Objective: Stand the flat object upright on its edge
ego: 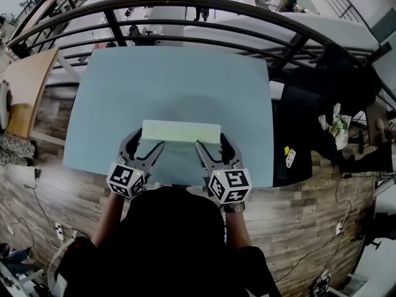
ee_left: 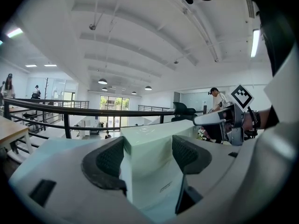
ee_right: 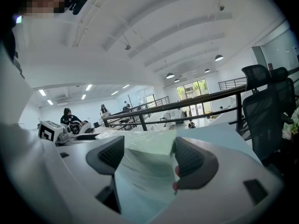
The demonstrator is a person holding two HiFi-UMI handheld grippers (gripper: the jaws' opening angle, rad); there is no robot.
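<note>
The left gripper and right gripper each clamp one end of the flat box between their jaws (mirrored), probably to tip it evenly onto its edge.

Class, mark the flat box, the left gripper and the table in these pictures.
flat box [ego: 181, 131], head view, middle of its visible pale green face.
left gripper [ee_left: 148, 152], left gripper view, midway between its jaws, which clamp the flat box.
table [ego: 173, 79], head view, bare top beyond the flat box.
</note>
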